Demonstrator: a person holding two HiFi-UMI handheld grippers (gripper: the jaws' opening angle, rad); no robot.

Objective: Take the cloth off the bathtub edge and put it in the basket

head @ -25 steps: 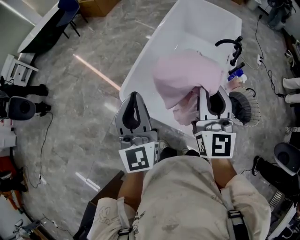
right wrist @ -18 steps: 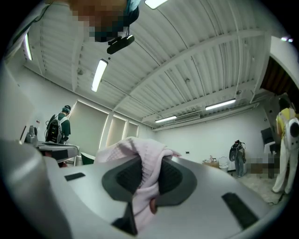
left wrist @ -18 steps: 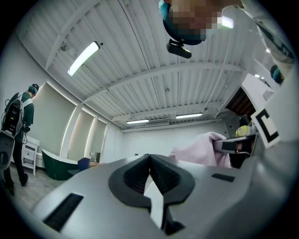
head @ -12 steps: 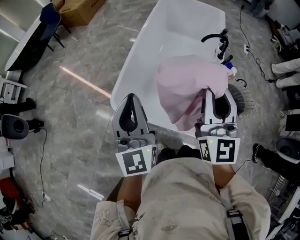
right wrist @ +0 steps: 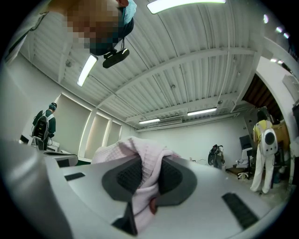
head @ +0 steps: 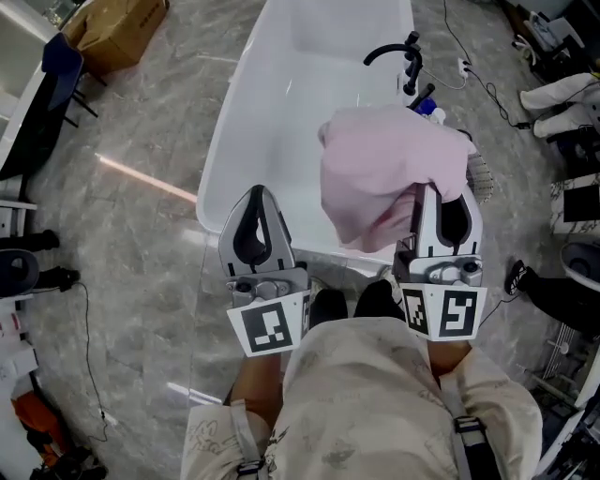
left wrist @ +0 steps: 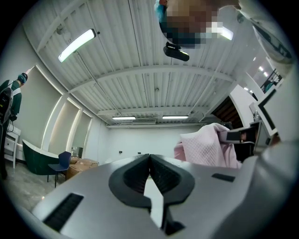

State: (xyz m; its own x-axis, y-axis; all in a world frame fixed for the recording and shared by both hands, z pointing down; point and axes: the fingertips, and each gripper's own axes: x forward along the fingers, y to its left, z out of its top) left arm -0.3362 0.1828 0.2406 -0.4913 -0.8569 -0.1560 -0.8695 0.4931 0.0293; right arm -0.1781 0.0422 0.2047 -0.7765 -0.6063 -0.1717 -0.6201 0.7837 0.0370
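A pink waffle cloth (head: 389, 173) hangs bunched in the air over the near right corner of the white bathtub (head: 239, 122). My right gripper (head: 439, 192) is shut on it, and the fabric drapes over the fingertips and hides them. In the right gripper view the cloth (right wrist: 148, 161) is pinched between the dark pads. The wire basket (head: 481, 175) shows only as a sliver behind the cloth, just right of it. My left gripper (head: 255, 195) hovers over the tub's near rim, shut (left wrist: 149, 158) and empty. The cloth (left wrist: 205, 147) appears to its right.
A black faucet (head: 398, 52) and bottles (head: 429, 109) stand at the tub's right rim. A cardboard box (head: 117, 28) and a blue chair (head: 58, 62) sit at the far left on the marble floor. Cables and equipment crowd the right side. The person's shoes (head: 354, 304) are by the tub.
The right gripper has carried the cloth to the right, so it now covers most of the basket. The left gripper has shifted along with it, still shut and empty.
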